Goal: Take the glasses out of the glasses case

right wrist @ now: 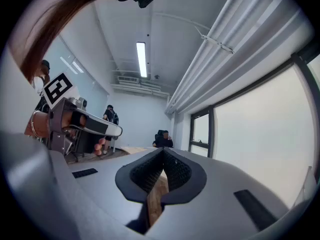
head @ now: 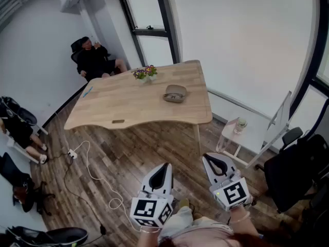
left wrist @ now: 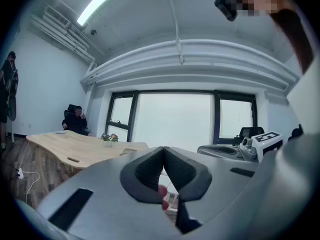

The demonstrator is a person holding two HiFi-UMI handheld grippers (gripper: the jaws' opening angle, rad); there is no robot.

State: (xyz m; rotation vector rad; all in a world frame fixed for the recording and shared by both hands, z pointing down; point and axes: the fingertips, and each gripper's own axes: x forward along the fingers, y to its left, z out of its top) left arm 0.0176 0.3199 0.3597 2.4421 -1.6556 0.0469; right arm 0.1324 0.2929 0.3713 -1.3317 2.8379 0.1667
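Glasses case (head: pixel 175 93) on wooden table (head: pixel 118 104), toward the window-side end, apart from small flower pot (head: pixel 145 74). Lid state not discernible at this range.

Left gripper (head: pixel 164 170): jaws together, tips touching, nothing between them.

Right gripper (head: pixel 209 160): jaws likewise together, empty.

Both held low, close to the person's body, over wood floor (head: pixel 154 143), well apart from table and case.

Markings: black-and-white square markers on left cube (head: pixel 150 211) and right cube (head: pixel 235 193).

Seated person (head: pixel 94 59) in far corner.
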